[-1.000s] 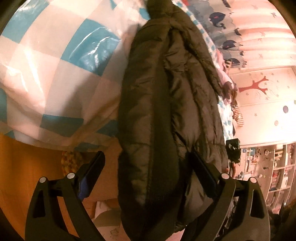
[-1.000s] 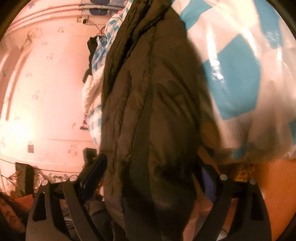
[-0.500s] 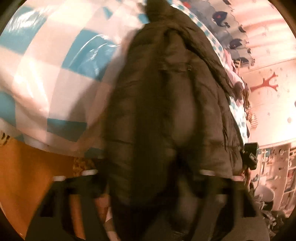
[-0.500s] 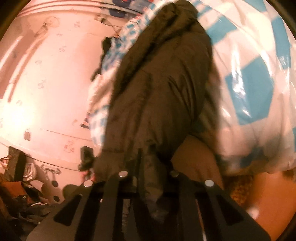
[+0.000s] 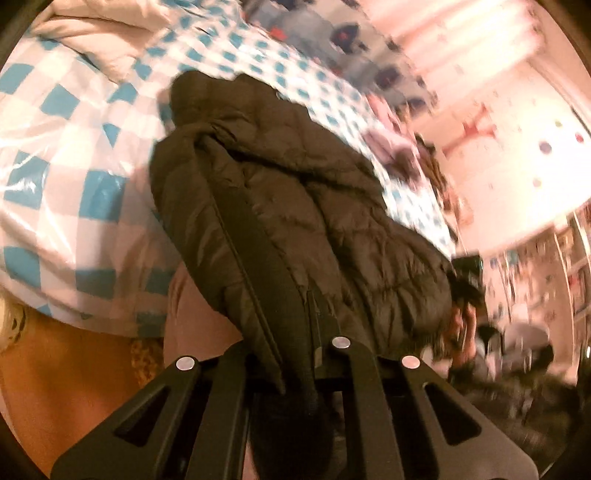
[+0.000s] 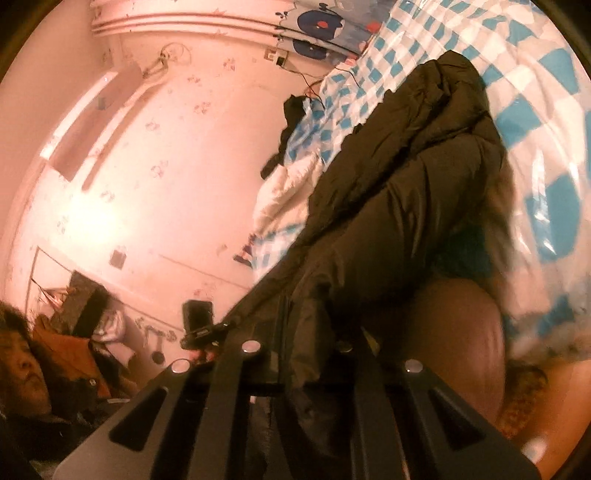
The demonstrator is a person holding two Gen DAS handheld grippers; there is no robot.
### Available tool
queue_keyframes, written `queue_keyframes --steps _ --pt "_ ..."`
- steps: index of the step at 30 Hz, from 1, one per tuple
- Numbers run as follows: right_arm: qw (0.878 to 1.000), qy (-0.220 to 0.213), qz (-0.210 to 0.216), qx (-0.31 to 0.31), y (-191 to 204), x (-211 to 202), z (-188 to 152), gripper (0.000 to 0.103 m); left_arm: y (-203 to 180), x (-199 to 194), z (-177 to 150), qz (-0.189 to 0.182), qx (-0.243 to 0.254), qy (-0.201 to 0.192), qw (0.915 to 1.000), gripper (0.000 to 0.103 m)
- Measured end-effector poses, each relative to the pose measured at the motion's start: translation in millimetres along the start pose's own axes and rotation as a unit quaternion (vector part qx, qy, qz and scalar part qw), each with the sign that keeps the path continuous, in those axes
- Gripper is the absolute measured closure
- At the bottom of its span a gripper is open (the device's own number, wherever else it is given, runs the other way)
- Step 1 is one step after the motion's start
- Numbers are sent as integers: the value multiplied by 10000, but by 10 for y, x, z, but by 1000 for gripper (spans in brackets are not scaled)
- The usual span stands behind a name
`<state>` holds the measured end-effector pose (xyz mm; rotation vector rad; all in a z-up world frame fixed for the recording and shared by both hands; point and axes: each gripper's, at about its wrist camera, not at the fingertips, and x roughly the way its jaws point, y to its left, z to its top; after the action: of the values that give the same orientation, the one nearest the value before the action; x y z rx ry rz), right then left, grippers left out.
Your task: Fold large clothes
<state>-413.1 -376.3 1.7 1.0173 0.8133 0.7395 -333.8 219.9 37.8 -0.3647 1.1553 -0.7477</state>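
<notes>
The left tongs (image 5: 295, 365) are clenching the near hem of a dark olive-brown quilted puffer jacket (image 5: 280, 206), the padded fabric bunching between their black arms. The right tongs (image 6: 306, 354) are likewise clamping that jacket (image 6: 399, 206) at its near edge, fabric pinched tightly between them. Both pairs of jaws have just been closing, with jacket cloth between them. The jacket is lying lengthwise along a bed covered by a glossy blue-and-white checked sheet (image 5: 66, 158), its near end hanging raised from the two grips while its far end is resting on the sheet. A crumpled cream duvet (image 5: 107, 33) is sitting at the far corner of the bed. A pink wall with small printed motifs (image 6: 122, 177) is standing beside the bed. Much of the left wrist view is blurring.
</notes>
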Motion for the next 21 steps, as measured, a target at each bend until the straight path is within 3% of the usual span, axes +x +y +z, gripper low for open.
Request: queue_keyframes --steps 3,5,7,8,10,13,17,21 --pt "9989 325 -239 245 -238 -24 -138 91 231 124 -214 -100 -56 418 9991 95" --pt "9967 515 -292 547 -468 -8 -238 86 517 250 -316 -141 -419 564 9974 89" --pt "9950 593 -362 716 -621 -17 -322 62 739 256 -459 -261 -764 565 9951 70" --pt "9945 610 -357 772 -675 -19 -362 56 821 260 -507 -319 -886 549 9940 63" --pt "9941 654 -296 808 -717 -19 -411 53 933 268 -584 -419 -1035 545 9923 41" --pt "9940 708 -212 812 -720 -15 -438 53 992 302 -646 -631 -1199 589 9890 21" --pt "9944 762 -149 721 -680 15 -451 52 1051 426 -719 -622 -1331 695 9867 15" --pt "9947 746 -36 706 -689 36 -482 52 1114 503 -767 -871 -1469 596 9835 15"
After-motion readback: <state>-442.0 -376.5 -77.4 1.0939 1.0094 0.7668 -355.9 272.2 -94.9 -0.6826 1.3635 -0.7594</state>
